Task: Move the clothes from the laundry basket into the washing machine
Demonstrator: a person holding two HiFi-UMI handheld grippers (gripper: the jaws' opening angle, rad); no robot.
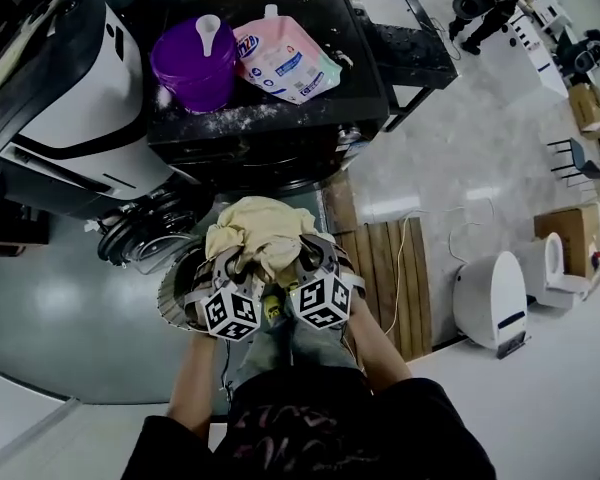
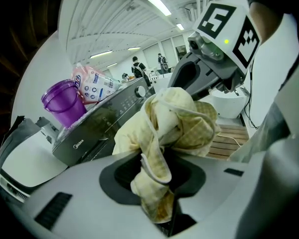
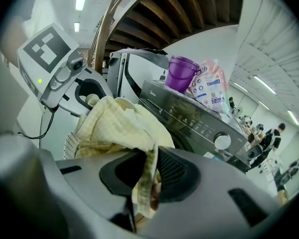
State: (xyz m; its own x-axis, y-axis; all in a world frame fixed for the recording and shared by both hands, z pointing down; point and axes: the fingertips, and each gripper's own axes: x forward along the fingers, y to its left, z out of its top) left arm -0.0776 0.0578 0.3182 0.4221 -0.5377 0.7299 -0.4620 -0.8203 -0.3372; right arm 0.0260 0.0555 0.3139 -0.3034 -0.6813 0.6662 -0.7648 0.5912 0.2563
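Note:
A pale yellow checked cloth point(image 1: 255, 233) hangs bunched between my two grippers, above the round laundry basket point(image 1: 177, 290). My left gripper point(image 1: 238, 260) is shut on one fold of the cloth point(image 2: 162, 133), which runs down between its jaws. The right gripper point(image 1: 302, 255) is shut on another fold of the same cloth point(image 3: 117, 123). The dark front-loading washing machine point(image 1: 270, 133) stands just beyond, with its round door point(image 1: 140, 233) swung open to the left. In the left gripper view the machine's control panel point(image 2: 107, 116) lies behind the cloth, and the right gripper view shows its dial point(image 3: 222, 141).
A purple cup point(image 1: 193, 63) and a pink detergent pouch point(image 1: 285, 60) sit on the machine's top. A white appliance point(image 1: 70, 88) stands to its left. A wooden pallet point(image 1: 385, 278), a white unit point(image 1: 490, 303) and a cardboard box point(image 1: 570, 233) lie to the right.

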